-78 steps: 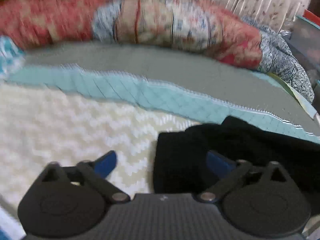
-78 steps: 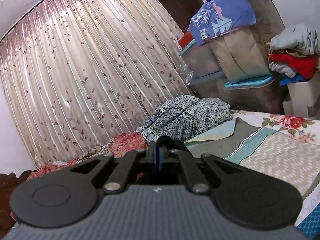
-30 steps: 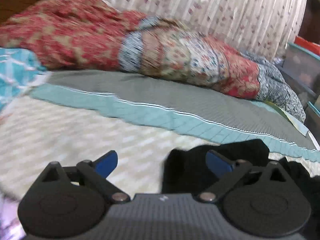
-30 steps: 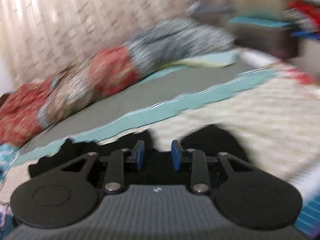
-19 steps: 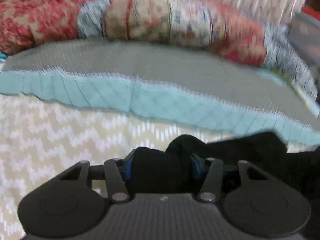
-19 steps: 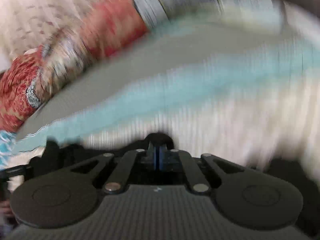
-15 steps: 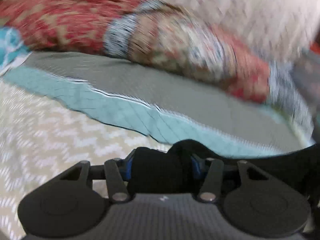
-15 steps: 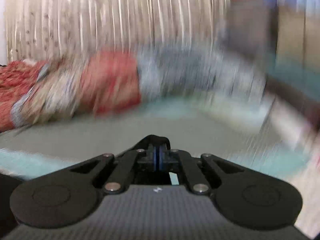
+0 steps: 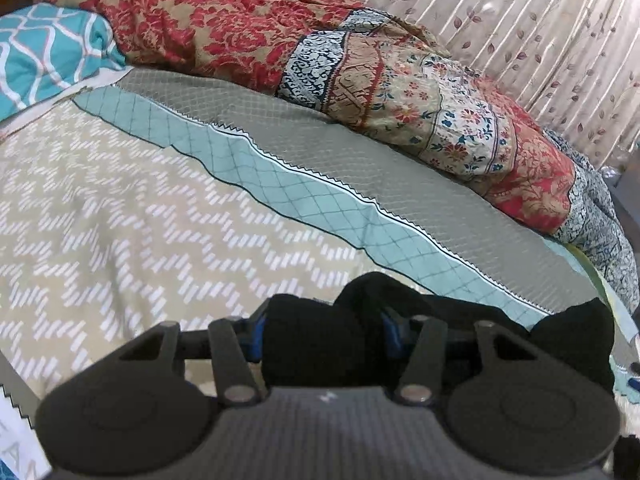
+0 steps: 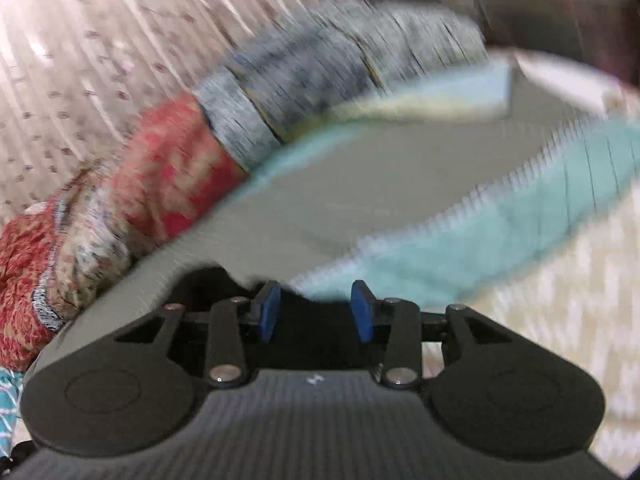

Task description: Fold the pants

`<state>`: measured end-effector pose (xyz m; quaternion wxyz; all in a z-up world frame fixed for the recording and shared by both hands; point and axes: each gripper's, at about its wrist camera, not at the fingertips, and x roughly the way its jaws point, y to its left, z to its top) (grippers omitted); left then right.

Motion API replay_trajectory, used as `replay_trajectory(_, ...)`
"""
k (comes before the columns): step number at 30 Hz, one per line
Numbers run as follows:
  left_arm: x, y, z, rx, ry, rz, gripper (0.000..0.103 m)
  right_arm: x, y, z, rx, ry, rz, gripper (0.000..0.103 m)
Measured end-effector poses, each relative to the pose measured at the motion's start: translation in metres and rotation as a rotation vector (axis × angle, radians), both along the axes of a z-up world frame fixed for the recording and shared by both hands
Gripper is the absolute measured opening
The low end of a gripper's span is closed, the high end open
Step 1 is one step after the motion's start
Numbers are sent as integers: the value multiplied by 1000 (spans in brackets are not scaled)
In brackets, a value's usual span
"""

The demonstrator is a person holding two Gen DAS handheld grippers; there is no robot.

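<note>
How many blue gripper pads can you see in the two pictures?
4. The left gripper shows two blue pads, one on each side of a bunched fold of the black pants. The right gripper shows two more, opening above black cloth.

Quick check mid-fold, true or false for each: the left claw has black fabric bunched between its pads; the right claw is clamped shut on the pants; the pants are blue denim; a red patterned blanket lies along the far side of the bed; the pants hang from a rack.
1. Left claw grips bunched pants: true.
2. Right claw is clamped shut on the pants: false. Its jaws are opening, pads apart, black fabric below them.
3. Pants are blue denim: false, they are black.
4. A red blanket lies along the far side: true.
5. Pants hang from a rack: false, they lie on the bed.
</note>
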<state>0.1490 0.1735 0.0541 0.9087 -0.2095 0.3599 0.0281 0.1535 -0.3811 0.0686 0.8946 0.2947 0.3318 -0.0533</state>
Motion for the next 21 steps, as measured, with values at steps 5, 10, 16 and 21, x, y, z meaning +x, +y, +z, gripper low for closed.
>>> replay_trajectory(5, 1, -3, 0, 11, 16, 3, 49, 28, 25, -41, -12, 129, 28, 24)
replay_trajectory(10, 8, -5, 6, 21, 10, -11, 49, 51, 20, 10, -294, 35, 17, 5)
replay_trajectory(16, 37, -32, 5, 83, 13, -42, 50, 104, -69, 86, -624, -28, -288, 6)
replay_trajectory(21, 55, -57, -6, 163, 43, -42, 52, 150, -123, 61, -601, 157, -348, 45)
